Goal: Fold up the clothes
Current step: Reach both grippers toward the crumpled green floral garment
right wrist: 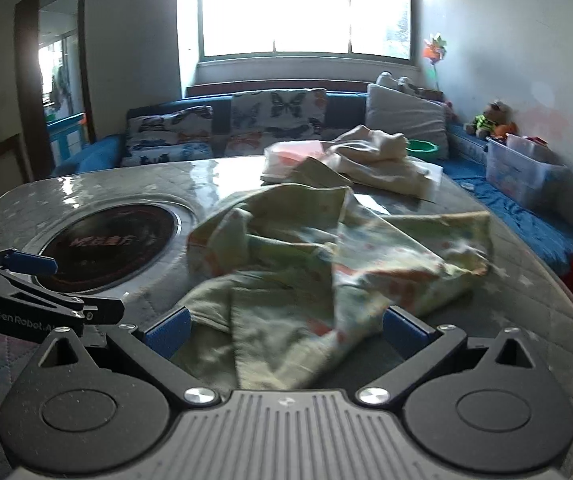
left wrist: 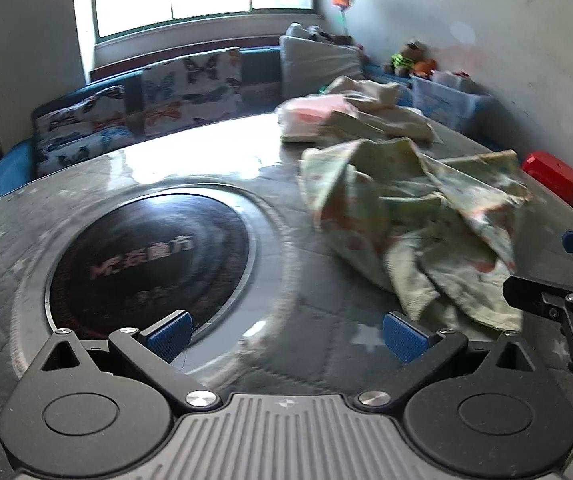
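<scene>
Bright window behind, a blue sofa (right wrist: pixel 98 152) with butterfly cushions along the wall, and a glossy grey table (right wrist: pixel 98 188) with a round black hob (right wrist: pixel 106 248) set into its top. Strong glare on the far half of the table; both views are motion-blurred, so fabric edges are soft.

The piece to work on is the green printed garment (right wrist: pixel 306 260), lying crumpled on the table to the right of the hob. Behind it sits a second heap, a cream garment (right wrist: pixel 378 156) partly over a pinkish folded piece (right wrist: pixel 290 156); leave those alone for now.

Your left gripper (left wrist: pixel 286 338) is spread wide over bare table, with nothing between the pads; the green garment's near edge lies just beside its right finger. Your right gripper (right wrist: pixel 286 330) is also spread wide. Cloth shows in the gap between its fingers, but the pads do not press on it.

Judgement: the step in hand is the first grasp, before any fold.
- You cannot fold this bunch as it lies; flatten it first.
- Look for a hem or corner, not the middle of the bunch. The tip at the far right (right wrist: pixel 482 256) looks like a candidate.
- Pinch one layer only with each claw, hands apart along the same edge.
- Lift, shake out and lay it flat clear of the hob, which may snag or be warm.
</scene>
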The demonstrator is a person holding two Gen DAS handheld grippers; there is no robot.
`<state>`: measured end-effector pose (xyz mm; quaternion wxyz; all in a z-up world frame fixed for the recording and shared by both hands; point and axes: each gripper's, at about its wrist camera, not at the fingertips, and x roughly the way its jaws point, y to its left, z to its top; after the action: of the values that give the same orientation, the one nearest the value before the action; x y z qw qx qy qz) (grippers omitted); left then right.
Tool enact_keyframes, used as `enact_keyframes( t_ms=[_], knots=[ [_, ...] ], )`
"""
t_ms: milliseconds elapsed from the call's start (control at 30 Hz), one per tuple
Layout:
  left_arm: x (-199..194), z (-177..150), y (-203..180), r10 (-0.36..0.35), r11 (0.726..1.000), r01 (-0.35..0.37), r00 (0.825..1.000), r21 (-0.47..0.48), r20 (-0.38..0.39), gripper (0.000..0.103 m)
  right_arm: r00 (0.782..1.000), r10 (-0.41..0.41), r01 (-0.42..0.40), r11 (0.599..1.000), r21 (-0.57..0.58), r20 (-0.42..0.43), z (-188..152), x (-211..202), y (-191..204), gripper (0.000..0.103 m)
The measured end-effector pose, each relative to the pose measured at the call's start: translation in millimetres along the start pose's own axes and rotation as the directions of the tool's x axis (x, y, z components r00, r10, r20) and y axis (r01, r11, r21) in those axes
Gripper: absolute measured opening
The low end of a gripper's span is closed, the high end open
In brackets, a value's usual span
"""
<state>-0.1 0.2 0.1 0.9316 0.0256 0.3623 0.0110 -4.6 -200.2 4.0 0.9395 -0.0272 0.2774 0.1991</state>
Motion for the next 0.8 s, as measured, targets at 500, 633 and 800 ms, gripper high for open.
enact_keyframes(
  t_ms=[500, 633, 800],
  knots=[
    [-8.3, -1.8, -56.2, 0.053, 0.999, -0.053, 0.999, -0.012, 0.002, 0.103, 0.997, -0.039, 0.041, 0.999, 0.028, -0.067, -9.6, -1.1, -21.2, 0.101],
    [2.8, 14.9, -26.2, -0.026, 0.999, 0.027, 0.999, 0.024, -0.019, 0.103, 0.995, -0.041, 0.045, 0.998, 0.044, -0.086, -6.0, 1.4, -28.4, 0.096],
    [8.9, 25.8, -23.1, -0.028, 0.999, 0.028, 0.999, 0.019, -0.020, 0.103, 0.994, -0.038, 0.044, 0.997, 0.058, -0.103, -2.2, 6.7, -33.9, 0.086]
  ],
)
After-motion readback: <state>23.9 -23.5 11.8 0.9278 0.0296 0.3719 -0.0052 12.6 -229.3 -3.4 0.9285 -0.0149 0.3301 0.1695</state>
